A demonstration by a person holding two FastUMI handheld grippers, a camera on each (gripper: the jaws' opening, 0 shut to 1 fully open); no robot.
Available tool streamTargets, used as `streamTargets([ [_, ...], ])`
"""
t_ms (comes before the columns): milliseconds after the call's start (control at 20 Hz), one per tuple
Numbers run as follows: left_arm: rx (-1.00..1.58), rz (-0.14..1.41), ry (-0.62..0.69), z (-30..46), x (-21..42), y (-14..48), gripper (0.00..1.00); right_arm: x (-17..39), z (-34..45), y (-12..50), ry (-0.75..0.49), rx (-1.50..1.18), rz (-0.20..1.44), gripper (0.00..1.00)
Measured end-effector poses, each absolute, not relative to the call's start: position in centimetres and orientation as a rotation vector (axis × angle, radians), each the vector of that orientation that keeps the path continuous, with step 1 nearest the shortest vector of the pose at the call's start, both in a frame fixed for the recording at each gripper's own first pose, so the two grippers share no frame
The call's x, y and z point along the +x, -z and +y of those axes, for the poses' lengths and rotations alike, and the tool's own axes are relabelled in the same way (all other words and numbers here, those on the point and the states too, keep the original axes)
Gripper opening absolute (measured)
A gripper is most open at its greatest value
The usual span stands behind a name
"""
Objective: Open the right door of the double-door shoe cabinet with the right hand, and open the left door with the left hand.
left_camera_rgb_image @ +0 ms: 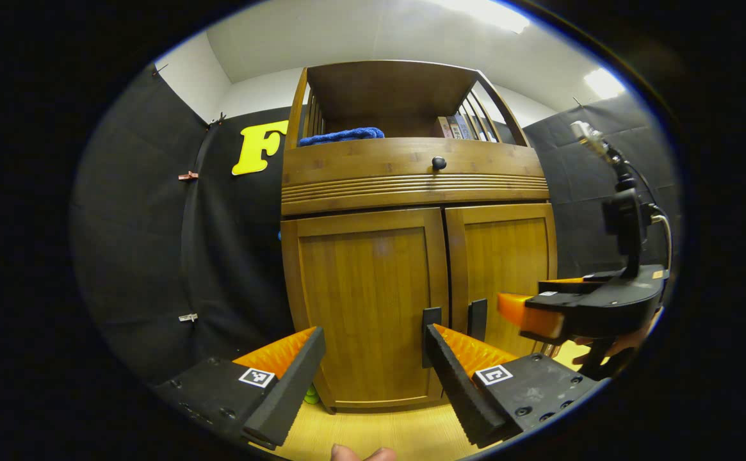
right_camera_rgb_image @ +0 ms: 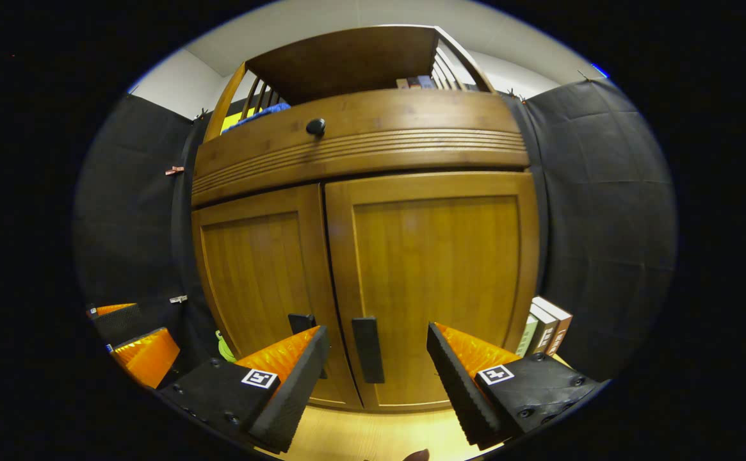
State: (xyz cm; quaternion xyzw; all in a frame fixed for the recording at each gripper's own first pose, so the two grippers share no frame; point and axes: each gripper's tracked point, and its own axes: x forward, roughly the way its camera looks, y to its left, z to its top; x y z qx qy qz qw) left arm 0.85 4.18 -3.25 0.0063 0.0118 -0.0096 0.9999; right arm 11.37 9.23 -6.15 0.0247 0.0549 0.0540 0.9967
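Both doors shut – right hand-held gripper (right_camera_rgb_image: 378, 368) released, straddling the right handle (right_camera_rgb_image: 368, 349) – a skewed close could slip off.

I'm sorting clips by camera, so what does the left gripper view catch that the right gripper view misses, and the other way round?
Left gripper view: the right claw from the side, open, with a hand beneath it, and a green thing at the cabinet's foot.

Right gripper view: books standing on the floor to the right of the cabinet, and the left claw at the left edge.

Both: the wooden cabinet with both doors shut, two dark handles, a drawer knob, a blue cloth and books on the top shelf.
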Motion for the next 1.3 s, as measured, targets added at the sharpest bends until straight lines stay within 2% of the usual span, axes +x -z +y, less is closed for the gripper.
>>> streamTargets([
  [100, 0.007, 0.031, 0.018, 4.8, 0.7, 3.7, 0.95, 13.0, 9.7, 8.0, -0.095, 0.038, 0.133, 0.98],
  [250, 0.008, 0.041, 0.011, 6.0, 0.3, 4.3, 1.0, 15.4, 9.9, 10.4, -0.061, 0.029, 0.168, 0.95],
  [300, 0.005, 0.046, 0.007, 6.5, 0.3, 4.6, 1.0, 16.8, 9.4, 11.4, -0.043, 0.031, 0.173, 0.87],
  [350, 0.003, 0.051, 0.001, 6.8, 0.3, 4.7, 1.0, 17.5, 9.3, 12.0, -0.034, 0.042, 0.177, 0.88],
  [400, 0.001, 0.056, -0.003, 7.1, 0.2, 5.1, 0.98, 17.9, 9.5, 12.1, -0.026, 0.055, 0.18, 0.75],
  [500, 0.007, 0.065, -0.019, 7.9, 0.0, 5.5, 0.96, 18.7, 9.8, 12.4, -0.016, 0.076, 0.197, 0.68],
  [600, 0.017, 0.07, -0.032, 8.5, -0.2, 5.8, 0.98, 19.7, 9.9, 13.7, -0.013, 0.09, 0.222, 0.49],
  [650, 0.018, 0.071, -0.034, 8.6, -0.3, 5.7, 0.98, 19.6, 10.3, 14.0, -0.024, 0.097, 0.243, 0.5],
  [800, 0.019, 0.07, -0.038, 8.8, -0.4, 5.7, 0.99, 19.7, 10.1, 13.8, -0.021, 0.059, 0.224, 0.32],
  [850, 0.019, 0.069, -0.039, 8.8, -0.5, 5.5, 1.0, 19.6, 10.0, 13.6, -0.02, 0.053, 0.228, 0.32],
  [900, 0.018, 0.068, -0.04, 8.8, -0.6, 5.4, 1.0, 19.3, 10.0, 13.7, -0.023, 0.056, 0.236, 0.25],
  [1050, 0.006, 0.055, -0.037, 8.4, -0.8, 4.9, 1.0, 17.5, 9.9, 13.6, -0.049, 0.071, 0.247, 0.25],
  [1150, 0.004, 0.051, -0.032, 8.0, -0.9, 4.7, 0.95, 15.8, 9.5, 13.3, -0.068, 0.079, 0.246, 0.25],
  [1200, 0.0, 0.052, -0.027, 7.6, -1.0, 4.7, 0.98, 15.0, 9.3, 13.2, -0.076, 0.082, 0.243, 0.25],
  [1300, -0.012, 0.051, -0.024, 7.0, -1.1, 4.4, 0.96, 13.2, 8.6, 12.9, -0.093, 0.084, 0.238, 0.25],
])
